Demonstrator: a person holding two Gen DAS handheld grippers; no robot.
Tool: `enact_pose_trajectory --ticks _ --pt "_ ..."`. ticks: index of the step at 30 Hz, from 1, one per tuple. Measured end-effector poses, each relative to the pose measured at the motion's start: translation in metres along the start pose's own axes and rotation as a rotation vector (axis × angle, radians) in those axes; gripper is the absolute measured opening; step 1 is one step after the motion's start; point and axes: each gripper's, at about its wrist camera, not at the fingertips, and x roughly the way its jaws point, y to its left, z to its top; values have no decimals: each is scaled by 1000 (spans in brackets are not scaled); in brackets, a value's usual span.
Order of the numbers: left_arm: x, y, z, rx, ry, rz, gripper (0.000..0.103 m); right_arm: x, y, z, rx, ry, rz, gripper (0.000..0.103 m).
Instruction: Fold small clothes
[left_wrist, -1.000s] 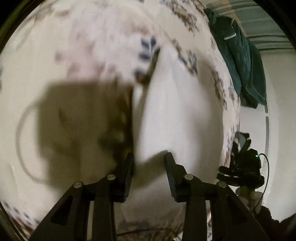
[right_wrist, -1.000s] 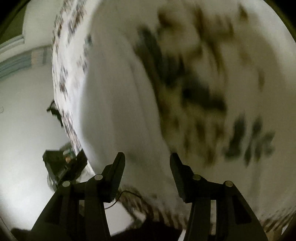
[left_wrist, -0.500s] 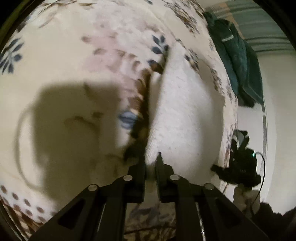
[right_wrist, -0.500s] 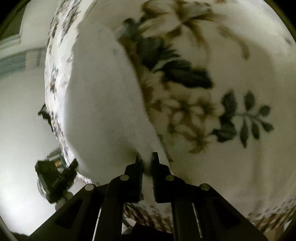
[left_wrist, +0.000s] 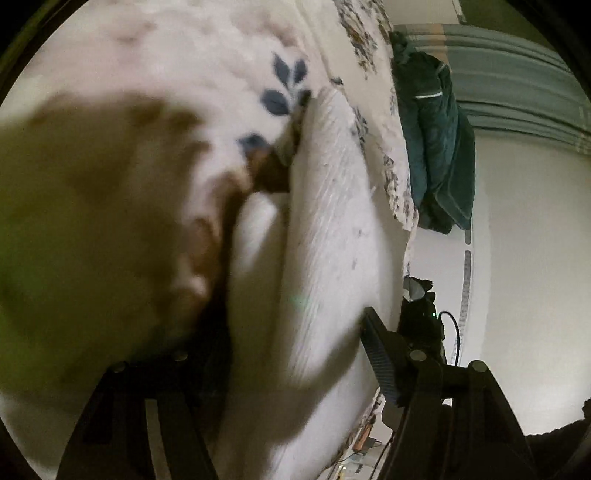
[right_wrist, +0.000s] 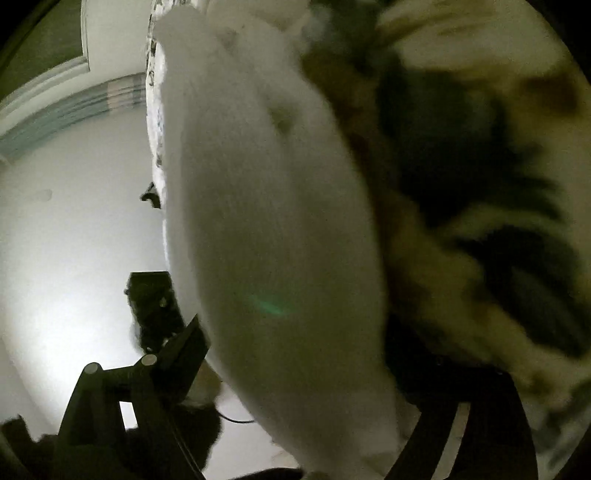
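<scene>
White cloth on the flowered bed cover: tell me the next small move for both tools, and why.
Probably draw both tools straight back off the white cloth. The left tool and right tool are opening, their fingers standing wide with the cloth's near edge between them, so it looks released onto the flowered bed cover. Backing away without snagging that edge should leave the fold undisturbed.

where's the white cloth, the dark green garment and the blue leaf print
white cloth (left_wrist: 325, 229), left wrist view, on its ribbed middle
dark green garment (left_wrist: 436, 147), left wrist view, on its hanging middle part
blue leaf print (left_wrist: 284, 86), left wrist view, on the leaves of the floral bedspread
</scene>
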Motion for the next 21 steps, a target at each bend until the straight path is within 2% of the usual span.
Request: enact_pose_trajectory --ticks 3,4,5,8,10,14,17,20,21 --pt "3 -4 3 3 -19 15 62 10 6 6 16 -3 42 89" --pt "1 -7 1 17 -25 18 49 11 7 6 14 -12 45 77" --pt "0 -9 1 30 -28 28 40 12 7 5 21 -21 37 56" --pt "-7 -26 2 71 -52 53 33 10 9 -2 40 -65 42 45" --pt "-12 -48 5 118 -61 83 33 3 25 -7 7 -88 10 43" --pt "-29 -84 23 161 -81 66 33 -20 61 -8 -27 -122 22 42" --pt "-45 -119 54 216 -108 51 33 -42 103 7 -86 -154 39 42" --pt "-52 -144 91 257 -137 40 33 -63 144 38 -153 -192 37 42" --pt "-53 -156 113 272 -157 37 33 -67 155 49 -168 -203 39 42"
